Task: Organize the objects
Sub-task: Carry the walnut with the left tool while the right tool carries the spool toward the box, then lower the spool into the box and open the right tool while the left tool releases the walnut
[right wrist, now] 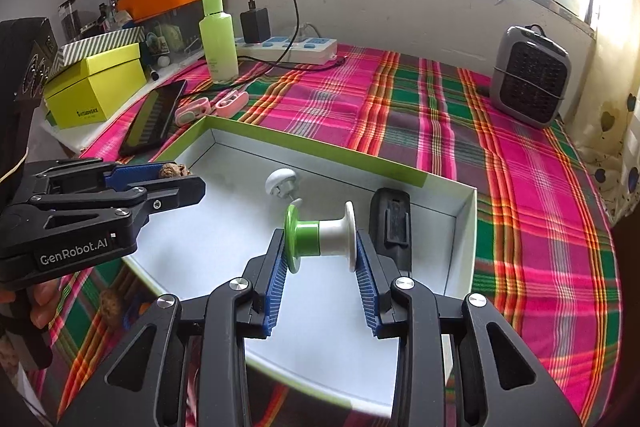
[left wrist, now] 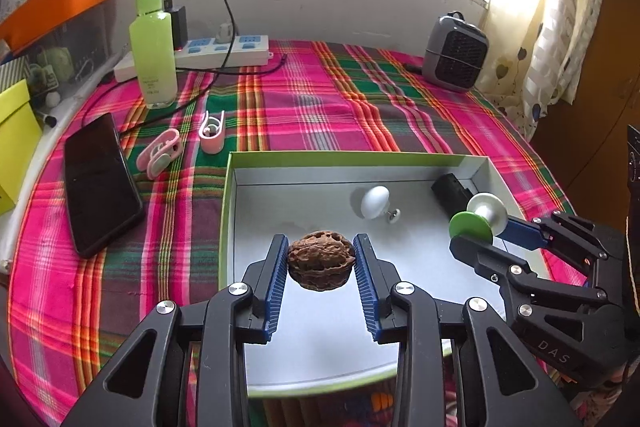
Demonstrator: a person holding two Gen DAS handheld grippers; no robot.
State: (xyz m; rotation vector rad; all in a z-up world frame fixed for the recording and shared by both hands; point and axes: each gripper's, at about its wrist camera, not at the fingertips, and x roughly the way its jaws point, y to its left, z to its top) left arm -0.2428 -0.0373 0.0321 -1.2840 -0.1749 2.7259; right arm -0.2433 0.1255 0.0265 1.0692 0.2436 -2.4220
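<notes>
Right now I am holding a walnut (left wrist: pixel 321 261) in my left gripper (left wrist: pixel 321 263), its blue ribbed pads (left wrist: pixel 280 283) pressing on the shell from both sides. The nut is hanging just above the white floor of the shallow box (left wrist: pixel 400 159), the one with the green rim, over its near left part. In my right gripper (right wrist: pixel 320 251) I am carrying a spool (right wrist: pixel 320 237), half green and half white, lying crosswise with one flange against each pad, so those fingers are clamped on it too. It is sitting above the right part of the box, close to a black clip-like block (right wrist: pixel 391 227) that is lying against the right wall. A small white knob (right wrist: pixel 281 182) with a metal screw stem is resting on the box floor between the two grippers, farther back.

From the right camera I am seeing the left gripper side-on, with a person's fingertips (right wrist: pixel 40 303) showing under its body. The box is lying on a pink, green and orange plaid cloth (left wrist: pixel 320 107). Left of the box, on the cloth, a dark phone (left wrist: pixel 100 183) is lying flat beside two pink clips (left wrist: pixel 160 155). Behind them a pale green bottle (left wrist: pixel 153 43) is standing upright near a white power strip (left wrist: pixel 216 53) with a black charger plugged in. A small grey heater (right wrist: pixel 530 75) is sitting at the far right by the wall.
</notes>
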